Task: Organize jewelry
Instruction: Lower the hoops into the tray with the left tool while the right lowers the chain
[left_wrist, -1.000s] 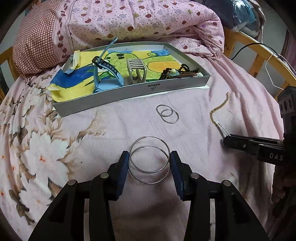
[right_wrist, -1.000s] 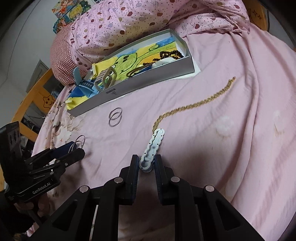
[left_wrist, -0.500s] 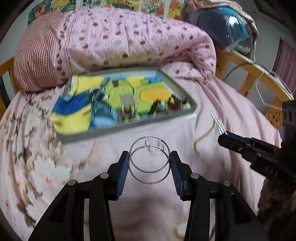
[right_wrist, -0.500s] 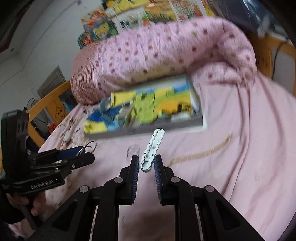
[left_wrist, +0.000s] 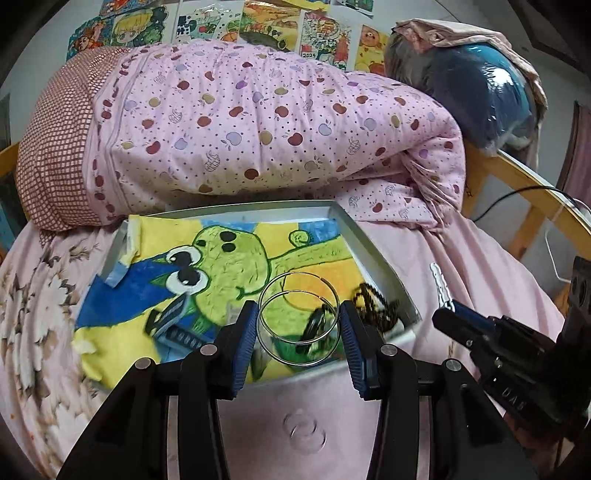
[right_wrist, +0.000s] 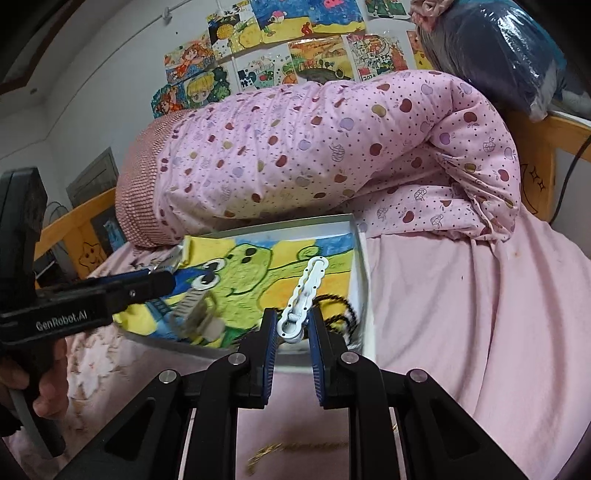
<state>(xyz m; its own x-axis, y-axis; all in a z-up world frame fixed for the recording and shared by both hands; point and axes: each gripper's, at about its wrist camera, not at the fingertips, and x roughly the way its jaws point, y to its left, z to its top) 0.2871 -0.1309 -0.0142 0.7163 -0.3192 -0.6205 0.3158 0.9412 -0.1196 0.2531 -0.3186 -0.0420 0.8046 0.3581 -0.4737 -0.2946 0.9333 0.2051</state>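
Jewelry here centres on a shallow grey tray (left_wrist: 373, 254) lying on the pink bedsheet (left_wrist: 461, 266), just in front of a rolled apple-print quilt (left_wrist: 258, 122) at twelve o'clock; a painted frog drawing (left_wrist: 229, 254) lines the tray floor. Inside, at about four o'clock of the tray, sits a dark beaded string (left_wrist: 373, 299), and toward seven o'clock a blue strap-like piece (left_wrist: 173, 317), blurred, possibly a watch band. The left gripper (left_wrist: 298, 334) is pinching a pair of large silver hoops (left_wrist: 298, 317) edge to edge between its blue pads, held above the tray's near side. The right gripper (right_wrist: 291, 336) is clamped on the spring end of a white wavy hair clip (right_wrist: 306, 291), which slants up toward one o'clock over the tray's right half. On the sheet at six o'clock of the left view lie two small rings (left_wrist: 303, 435), smeared by motion; a gold chain (right_wrist: 295, 448) lies below the right gripper, well apart from the tray.
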